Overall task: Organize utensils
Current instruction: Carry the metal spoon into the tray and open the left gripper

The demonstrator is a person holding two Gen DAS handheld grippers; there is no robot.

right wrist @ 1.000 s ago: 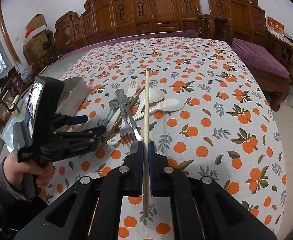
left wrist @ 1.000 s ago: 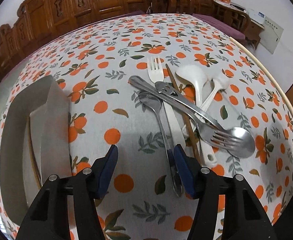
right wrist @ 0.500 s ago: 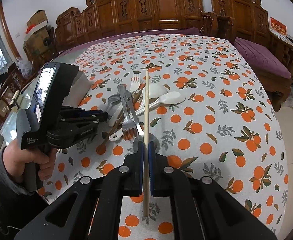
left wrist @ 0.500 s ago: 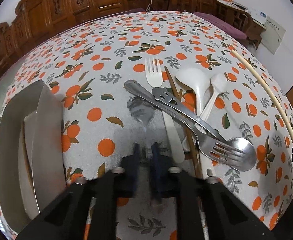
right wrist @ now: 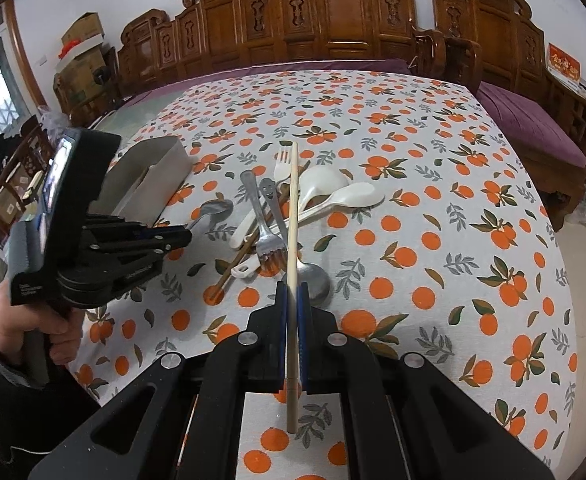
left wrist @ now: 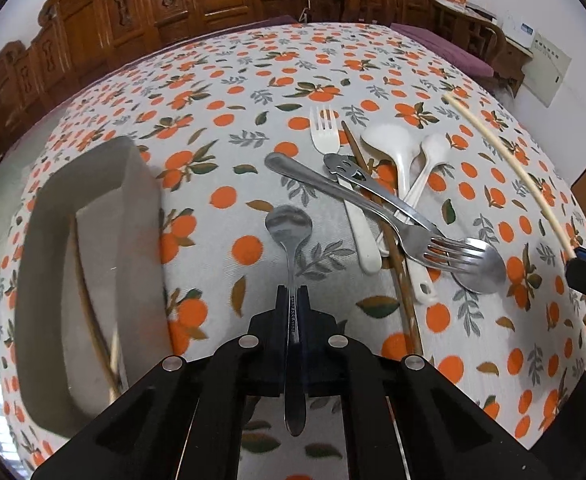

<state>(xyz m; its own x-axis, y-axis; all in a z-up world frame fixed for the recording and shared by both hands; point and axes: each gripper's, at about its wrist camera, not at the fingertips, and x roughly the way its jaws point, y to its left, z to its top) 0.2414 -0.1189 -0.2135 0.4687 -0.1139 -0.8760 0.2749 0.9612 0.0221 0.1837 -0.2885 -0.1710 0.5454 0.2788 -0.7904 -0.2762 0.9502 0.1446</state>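
Observation:
My left gripper (left wrist: 292,294) is shut on the handle of a small steel spoon (left wrist: 289,226), bowl pointing forward, lifted just above the cloth; it also shows in the right wrist view (right wrist: 213,210). My right gripper (right wrist: 292,290) is shut on a pale wooden chopstick (right wrist: 292,216), held above the pile; it also shows in the left wrist view (left wrist: 505,164). The pile holds a steel fork (left wrist: 373,210), a large steel spoon (left wrist: 479,266), a white plastic fork (left wrist: 327,140), two white spoons (left wrist: 389,148) and a brown chopstick (left wrist: 401,276).
A grey organizer tray (left wrist: 41,280) with a divider stands left of the pile and holds chopsticks (left wrist: 93,320); it also shows in the right wrist view (right wrist: 149,176). Carved wooden chairs (right wrist: 333,24) line the far table edge. The table's right edge drops to the floor.
My left gripper went from open around the small spoon's handle to shut on it, and drew the spoon out of the pile to the left. My right gripper stayed shut on the chopstick.

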